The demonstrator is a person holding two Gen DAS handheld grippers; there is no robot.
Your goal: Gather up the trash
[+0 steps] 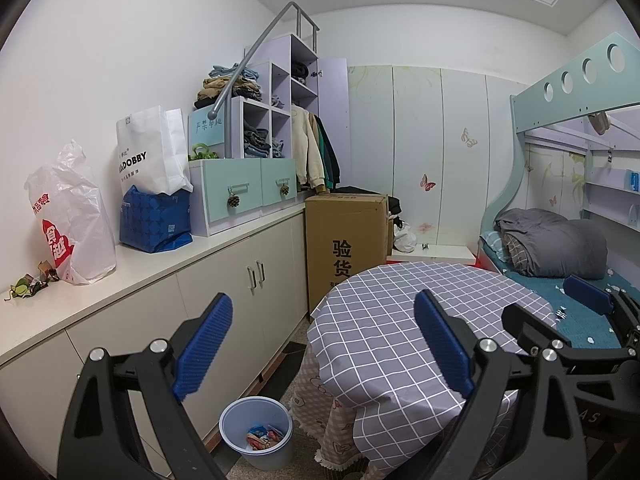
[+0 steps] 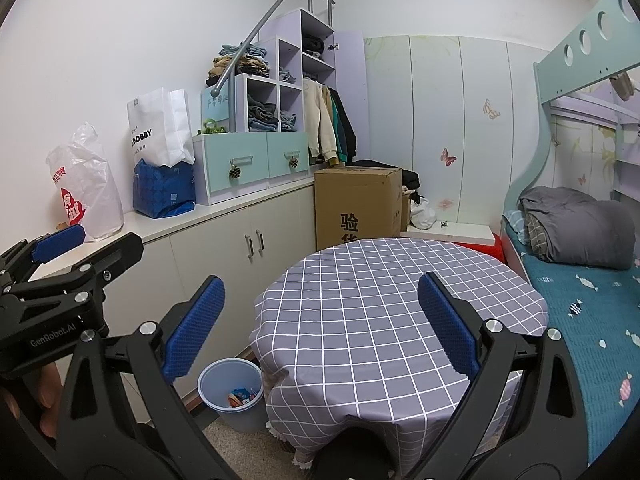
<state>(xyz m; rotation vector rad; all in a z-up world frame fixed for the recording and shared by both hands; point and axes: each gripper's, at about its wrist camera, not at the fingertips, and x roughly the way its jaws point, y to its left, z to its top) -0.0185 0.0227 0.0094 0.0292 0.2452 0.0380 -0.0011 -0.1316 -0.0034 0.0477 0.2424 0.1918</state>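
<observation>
A light blue trash bin (image 1: 258, 432) stands on the floor between the white cabinet and the round table; colourful wrappers (image 1: 264, 438) lie inside it. It also shows in the right wrist view (image 2: 232, 394). The round table (image 1: 400, 320) has a grey checked cloth, bare on top. My left gripper (image 1: 322, 344) is open and empty, above the table's left edge. My right gripper (image 2: 320, 326) is open and empty over the table (image 2: 380, 300). Small scraps (image 1: 30, 282) lie on the counter at far left.
A white cabinet counter (image 1: 160, 256) runs along the left wall with a plastic bag (image 1: 70, 216), a paper bag (image 1: 150, 152) and a blue bag (image 1: 156, 220). A cardboard box (image 1: 346, 240) stands behind the table. A bunk bed (image 2: 580, 280) is at right.
</observation>
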